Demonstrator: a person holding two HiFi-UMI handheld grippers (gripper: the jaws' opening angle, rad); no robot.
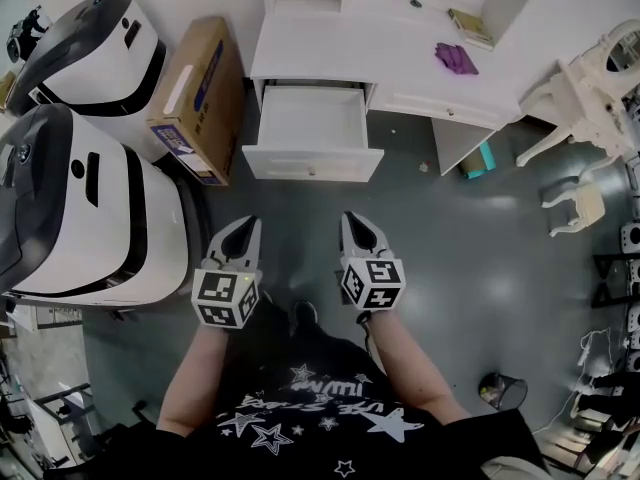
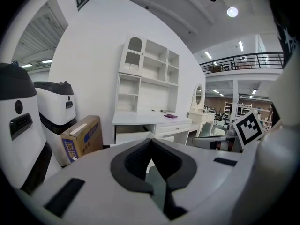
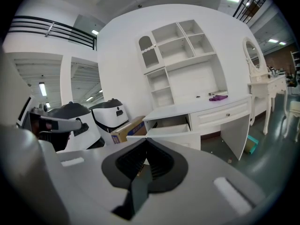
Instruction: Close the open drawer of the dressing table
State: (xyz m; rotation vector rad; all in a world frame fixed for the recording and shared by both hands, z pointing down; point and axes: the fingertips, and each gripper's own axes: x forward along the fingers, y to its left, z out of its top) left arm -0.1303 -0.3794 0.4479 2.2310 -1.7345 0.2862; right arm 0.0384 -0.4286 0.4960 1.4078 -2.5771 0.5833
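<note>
**Two closed grippers face the open drawer of a white dressing table**

A person stands on a grey floor [image 1: 440, 248] with a gripper in each hand, both held out in front of the body and pointing at the furniture ahead. The left gripper [image 1: 245, 224] has its jaws together with nothing between them, the dark pads meeting at the tip in its own view. The right gripper [image 1: 352, 218] is likewise closed and empty, level with its partner and just beside it.

The drawer [image 1: 312, 165] stands pulled out from the left part of the dressing table [image 1: 400, 63], straight ahead of both tools and well apart from their tips. Its white inside is bare.

A cardboard box [image 1: 195, 93] leans ahead and to the left of the left gripper, between the table and two large white-and-black machines [image 1: 95, 213] that stand farther off on that same side. A small purple thing [image 1: 456, 58] lies on the table top, ahead and to the right of the right gripper. A white chair [image 1: 585, 98] stands well off to that gripper's right.
</note>
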